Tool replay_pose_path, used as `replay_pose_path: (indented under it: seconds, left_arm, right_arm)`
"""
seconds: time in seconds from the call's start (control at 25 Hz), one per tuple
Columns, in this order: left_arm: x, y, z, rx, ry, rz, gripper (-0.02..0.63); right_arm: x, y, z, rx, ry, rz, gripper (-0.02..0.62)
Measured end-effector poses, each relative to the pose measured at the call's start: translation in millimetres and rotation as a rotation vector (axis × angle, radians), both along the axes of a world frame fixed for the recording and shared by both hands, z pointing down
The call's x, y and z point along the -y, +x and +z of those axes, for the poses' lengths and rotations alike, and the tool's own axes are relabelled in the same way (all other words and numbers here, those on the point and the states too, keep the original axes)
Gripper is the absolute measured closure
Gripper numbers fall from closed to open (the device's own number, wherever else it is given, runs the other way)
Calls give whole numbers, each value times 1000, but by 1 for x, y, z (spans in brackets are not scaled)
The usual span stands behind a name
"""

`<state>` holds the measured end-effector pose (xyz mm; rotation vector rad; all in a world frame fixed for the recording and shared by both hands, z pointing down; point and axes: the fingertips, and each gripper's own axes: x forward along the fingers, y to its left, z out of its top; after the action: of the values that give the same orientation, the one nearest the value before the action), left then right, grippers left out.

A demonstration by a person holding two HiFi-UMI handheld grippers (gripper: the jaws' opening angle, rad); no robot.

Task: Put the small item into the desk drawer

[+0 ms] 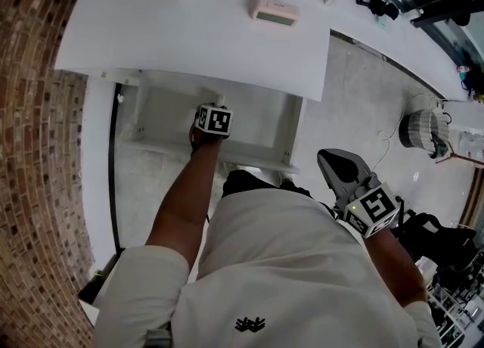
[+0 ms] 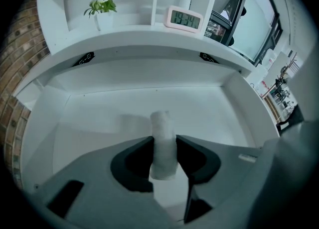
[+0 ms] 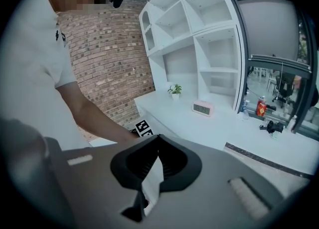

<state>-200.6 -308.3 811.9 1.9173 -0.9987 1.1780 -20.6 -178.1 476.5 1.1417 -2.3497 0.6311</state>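
**Placement step: item held inside the open drawer**

My left gripper (image 2: 164,148) pinches the small white cylinder (image 2: 161,123) upright over the floor of the open drawer (image 2: 99,108), below the desk top (image 1: 189,29). My right gripper (image 3: 157,141) hangs aside, jaws pressed together on nothing. Next, I judge, I must set the cylinder down, spread the jaws and withdraw clear of the drawer.

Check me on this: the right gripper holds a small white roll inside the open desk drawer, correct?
No: the left gripper, not the right gripper, holds the small white roll inside the open desk drawer; the left gripper view shows it between the jaws.
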Motion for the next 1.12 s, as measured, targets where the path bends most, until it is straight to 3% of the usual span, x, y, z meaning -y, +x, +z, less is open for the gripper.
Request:
replay_pose_path:
  seconds: [0.68,1.12]
  left_arm:
    - [-2,4,14,48,-6,24,460]
    - [-4,2,3,54,8,6,403]
  right_arm:
    - [-12,26,11,-27,-55,49,581]
    - [-8,28,7,8,-20,22,581]
